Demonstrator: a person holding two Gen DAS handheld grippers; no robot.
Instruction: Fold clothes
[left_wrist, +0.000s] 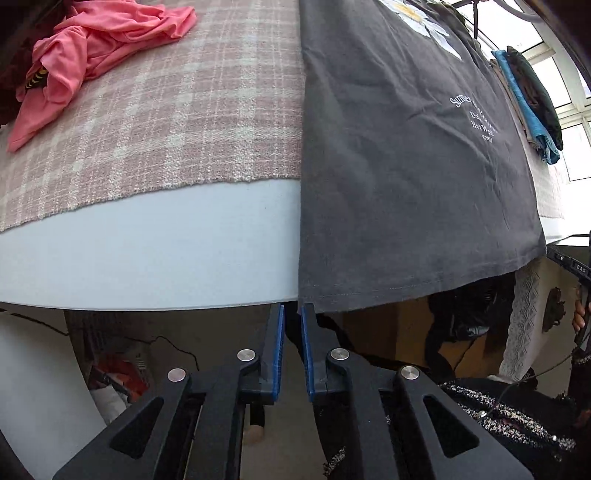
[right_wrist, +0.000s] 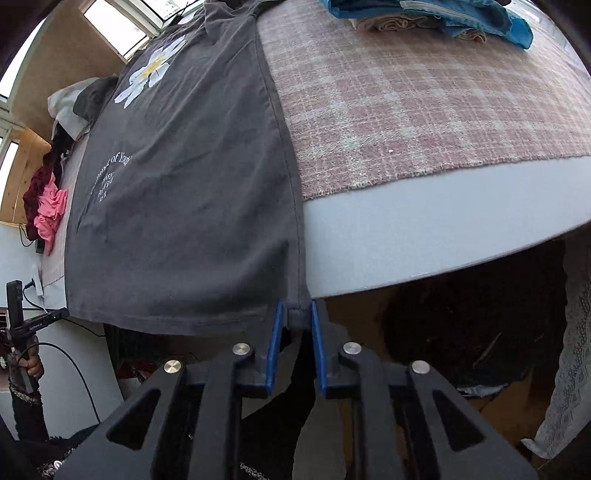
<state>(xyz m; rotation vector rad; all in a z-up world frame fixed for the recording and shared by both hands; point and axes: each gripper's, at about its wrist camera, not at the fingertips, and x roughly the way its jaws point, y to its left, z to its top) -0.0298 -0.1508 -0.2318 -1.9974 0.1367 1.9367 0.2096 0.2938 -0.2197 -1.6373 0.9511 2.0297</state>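
Dark T-shirt (right_wrist: 184, 206) lengthwise, hem nearest tools

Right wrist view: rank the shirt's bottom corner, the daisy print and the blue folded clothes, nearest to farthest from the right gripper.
1. Shirt's bottom corner, between the right gripper's pads.
2. Daisy print, upper left on the shirt.
3. Blue folded clothes, far right of the table.

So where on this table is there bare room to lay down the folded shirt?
Bare plaid cloth lies between the pink garment and the grey T-shirt; more lies right of the shirt, before the folded pile. The far corners are crowded.
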